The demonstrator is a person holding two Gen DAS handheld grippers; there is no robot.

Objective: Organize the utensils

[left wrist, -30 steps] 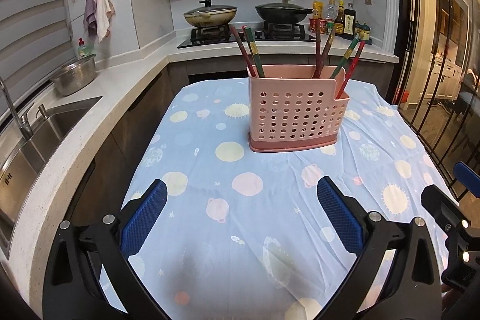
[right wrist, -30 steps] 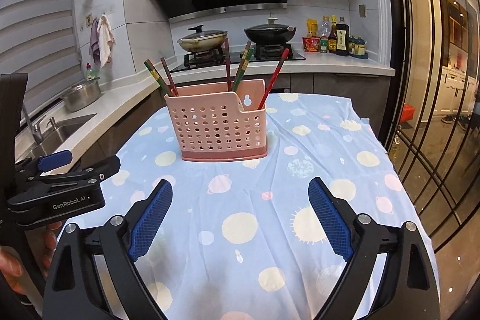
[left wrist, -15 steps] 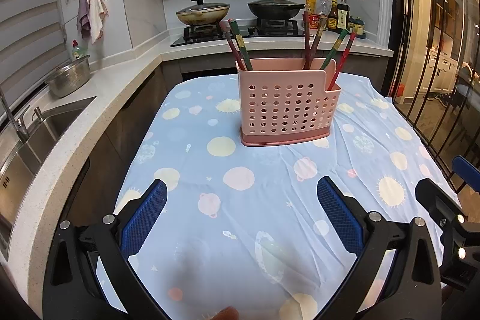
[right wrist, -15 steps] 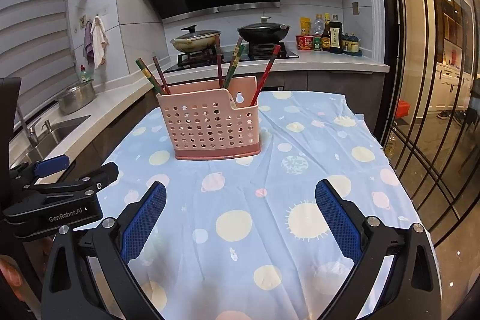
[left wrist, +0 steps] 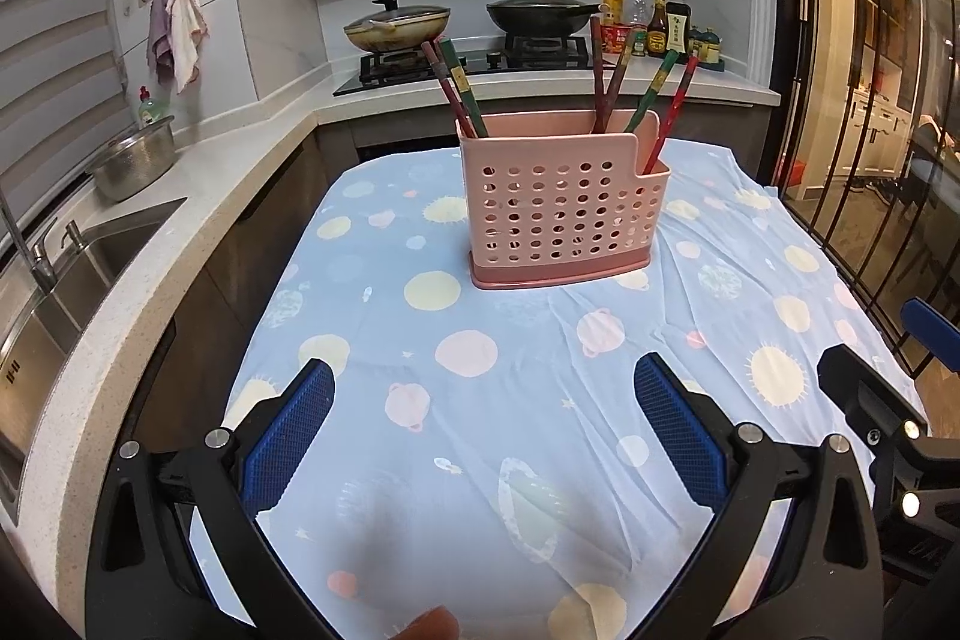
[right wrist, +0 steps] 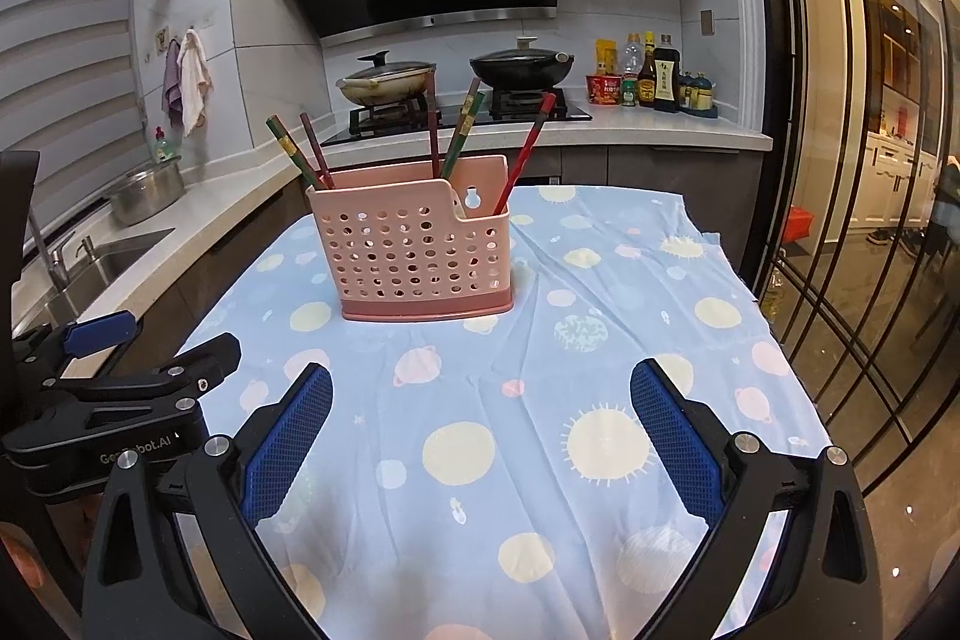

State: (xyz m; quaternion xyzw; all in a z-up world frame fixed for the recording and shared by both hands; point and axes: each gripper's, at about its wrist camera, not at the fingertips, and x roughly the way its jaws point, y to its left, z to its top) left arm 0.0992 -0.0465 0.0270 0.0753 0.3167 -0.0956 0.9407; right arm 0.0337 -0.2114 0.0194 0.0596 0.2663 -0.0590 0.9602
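Note:
A pink perforated utensil basket [left wrist: 564,208] stands upright on the table's blue patterned cloth [left wrist: 480,400]; it also shows in the right wrist view [right wrist: 414,250]. Several red and green chopsticks [left wrist: 462,91] lean inside it, some at its left end and some at its right end [right wrist: 525,154]. My left gripper [left wrist: 483,430] is open and empty, well short of the basket. My right gripper [right wrist: 480,430] is open and empty, also short of the basket. The left gripper's body shows at the left of the right wrist view [right wrist: 120,400].
A counter with a sink [left wrist: 72,268] and a steel bowl [left wrist: 135,157] runs along the left. A stove with two pans [left wrist: 396,25] and bottles [left wrist: 672,28] lies behind the table. Glass doors [right wrist: 870,160] stand on the right.
Both grippers have drawn back and tilted up a little, so the basket sits slightly farther off in view. Both stay open and empty.

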